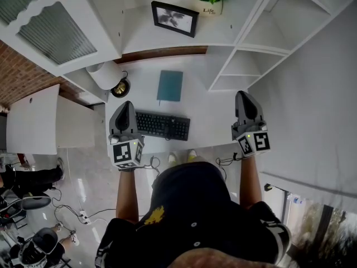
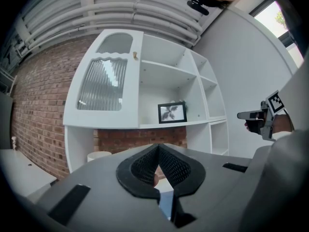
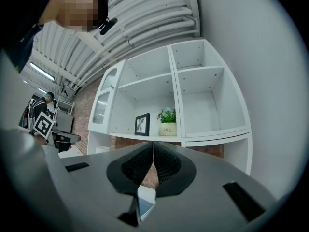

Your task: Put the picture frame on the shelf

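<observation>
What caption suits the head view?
The picture frame stands on the shelf; left gripper and right gripper, both shut and empty, above the desk.

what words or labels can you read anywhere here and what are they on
"Life": on the white plant pot; the smaller line beneath is too blurred to read.
Keyboard keys: too small to read.
Picture frame: no text visible.
</observation>
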A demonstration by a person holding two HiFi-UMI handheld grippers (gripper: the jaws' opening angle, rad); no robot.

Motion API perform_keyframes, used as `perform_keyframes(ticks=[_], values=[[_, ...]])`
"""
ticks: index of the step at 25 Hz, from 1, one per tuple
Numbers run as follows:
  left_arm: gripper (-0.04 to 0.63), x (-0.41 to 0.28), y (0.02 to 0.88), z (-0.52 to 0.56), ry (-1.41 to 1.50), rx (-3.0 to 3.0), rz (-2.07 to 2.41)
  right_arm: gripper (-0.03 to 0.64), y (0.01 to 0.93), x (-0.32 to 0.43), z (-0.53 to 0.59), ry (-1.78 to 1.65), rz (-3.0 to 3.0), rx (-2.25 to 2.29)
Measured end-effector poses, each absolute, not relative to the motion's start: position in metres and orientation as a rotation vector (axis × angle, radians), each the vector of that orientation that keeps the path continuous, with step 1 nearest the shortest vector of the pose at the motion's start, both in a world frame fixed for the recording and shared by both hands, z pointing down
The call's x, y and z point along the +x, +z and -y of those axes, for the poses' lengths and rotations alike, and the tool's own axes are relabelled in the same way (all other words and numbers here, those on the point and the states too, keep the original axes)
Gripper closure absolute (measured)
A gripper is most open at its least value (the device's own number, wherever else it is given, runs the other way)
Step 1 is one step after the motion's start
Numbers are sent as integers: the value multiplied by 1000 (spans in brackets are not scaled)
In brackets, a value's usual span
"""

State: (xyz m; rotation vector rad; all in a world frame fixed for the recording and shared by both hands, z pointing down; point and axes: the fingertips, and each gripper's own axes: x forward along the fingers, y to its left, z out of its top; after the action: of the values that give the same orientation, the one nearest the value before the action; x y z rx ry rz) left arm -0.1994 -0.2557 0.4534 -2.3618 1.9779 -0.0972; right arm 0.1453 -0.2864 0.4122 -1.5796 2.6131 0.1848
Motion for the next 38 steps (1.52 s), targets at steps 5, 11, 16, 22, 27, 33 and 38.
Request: perform_keyframes(ticks=[5, 11, 16, 22, 27, 33, 38], values=[[577, -194, 442, 252, -65, -2375, -1925, 609, 406, 131, 274, 198, -2617, -1573], [577, -187, 437, 242, -96, -2430, -1866, 609, 400, 105, 257, 231, -2617, -1563], [577, -178, 429, 231, -26, -2439, -1790, 610, 394, 97, 238, 261, -2601, -1579], [577, -163, 432, 216, -13, -2470, -1739, 610, 387, 96, 220, 302, -2571, -1593], [577, -146, 433, 211, -1, -2480, -1712, 610, 388, 106, 213, 321, -2559, -1598], [577, -148, 429, 213, 3, -2485, -1720, 611, 381, 111, 219, 321, -2548, -1599], [577, -151, 426, 216, 8, -2475, -1737, 611, 373, 110, 225, 342, -2548, -1592]])
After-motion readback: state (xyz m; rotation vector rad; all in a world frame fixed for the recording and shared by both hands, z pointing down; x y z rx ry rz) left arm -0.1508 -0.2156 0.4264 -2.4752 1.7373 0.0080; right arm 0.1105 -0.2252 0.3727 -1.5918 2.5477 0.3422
